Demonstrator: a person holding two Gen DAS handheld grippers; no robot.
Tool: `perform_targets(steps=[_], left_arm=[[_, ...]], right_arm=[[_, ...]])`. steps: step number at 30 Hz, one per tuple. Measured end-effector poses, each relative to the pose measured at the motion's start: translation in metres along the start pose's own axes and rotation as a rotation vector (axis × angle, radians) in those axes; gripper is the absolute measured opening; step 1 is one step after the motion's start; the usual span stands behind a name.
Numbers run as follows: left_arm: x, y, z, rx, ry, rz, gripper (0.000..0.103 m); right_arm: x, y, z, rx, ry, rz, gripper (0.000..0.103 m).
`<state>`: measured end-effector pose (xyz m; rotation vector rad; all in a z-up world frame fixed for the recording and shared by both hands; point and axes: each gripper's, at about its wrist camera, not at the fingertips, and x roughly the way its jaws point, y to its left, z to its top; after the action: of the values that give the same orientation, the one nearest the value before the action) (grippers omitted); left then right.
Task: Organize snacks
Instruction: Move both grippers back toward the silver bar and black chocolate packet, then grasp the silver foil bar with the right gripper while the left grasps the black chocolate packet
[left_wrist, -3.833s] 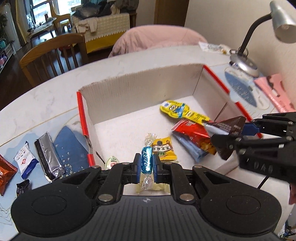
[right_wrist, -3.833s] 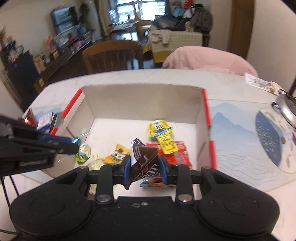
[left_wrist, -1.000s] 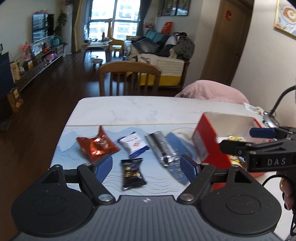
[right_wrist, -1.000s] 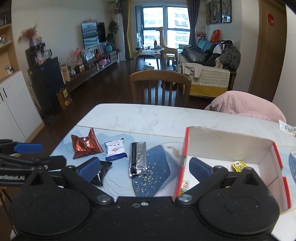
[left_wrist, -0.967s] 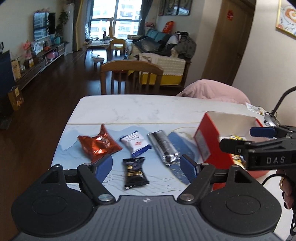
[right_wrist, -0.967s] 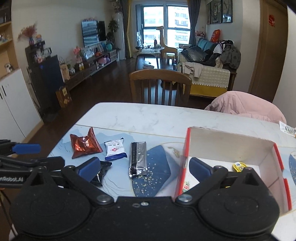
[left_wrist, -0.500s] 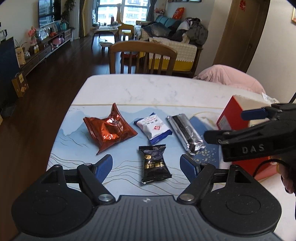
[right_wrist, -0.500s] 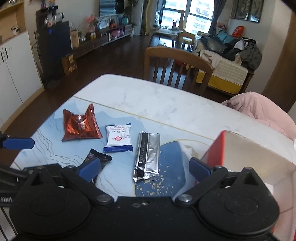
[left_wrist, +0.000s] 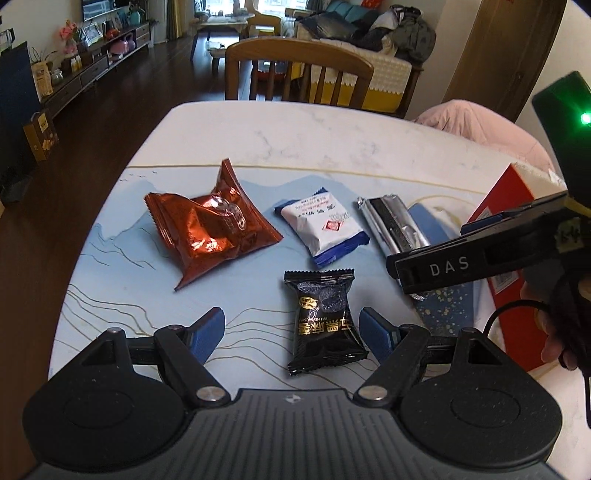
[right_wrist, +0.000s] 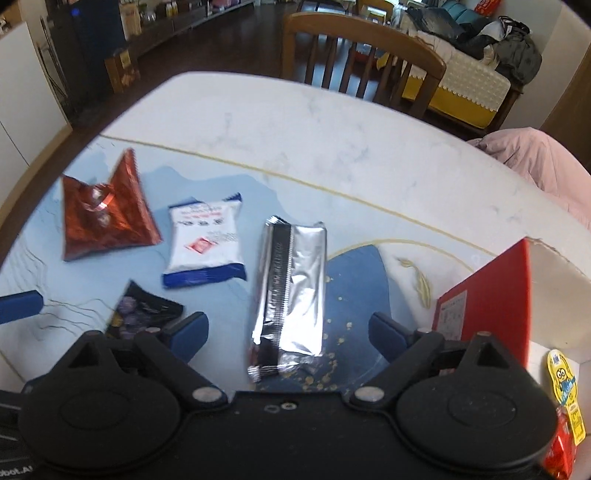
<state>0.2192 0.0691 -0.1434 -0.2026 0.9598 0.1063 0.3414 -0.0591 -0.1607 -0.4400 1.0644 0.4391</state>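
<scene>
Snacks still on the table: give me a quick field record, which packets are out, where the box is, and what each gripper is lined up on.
loose packets: red foil bag; white-and-blue packet; silver packet; black packet
box: right of the packets, snacks inside
left gripper: open, over black packet, not gripping
right gripper: closing around silver packet, pads not touching

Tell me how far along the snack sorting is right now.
Partly done: a yellow snack pack already lies in the red box. Both claws are empty. The left claw is open around the black packet; the right claw is closing around the silver bar, not yet touching. Left on the mat: the red foil bag and white-blue packet.
</scene>
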Motion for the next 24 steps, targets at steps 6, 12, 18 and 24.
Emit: perform_targets(steps=[6,12,18,24], left_arm=[[0.02,-0.006,0.003,0.012,0.031,0.013,0.08],[0.03,-0.011,0.004,0.028,0.045,0.004,0.08],[0.04,-0.013,0.004,0.02,0.071,-0.003,0.071],[0.041,-0.014,0.005,0.021,0.073,-0.001,0.056]], right_arm=[[0.016,-0.003,0.005,-0.01,0.03,0.012,0.086],[0.023,-0.007,0.006,0.001,0.02,0.011,0.081],[0.023,-0.008,0.007,0.004,0.0,0.027,0.072],[0.02,-0.005,0.006,-0.002,-0.024,0.056,0.048]])
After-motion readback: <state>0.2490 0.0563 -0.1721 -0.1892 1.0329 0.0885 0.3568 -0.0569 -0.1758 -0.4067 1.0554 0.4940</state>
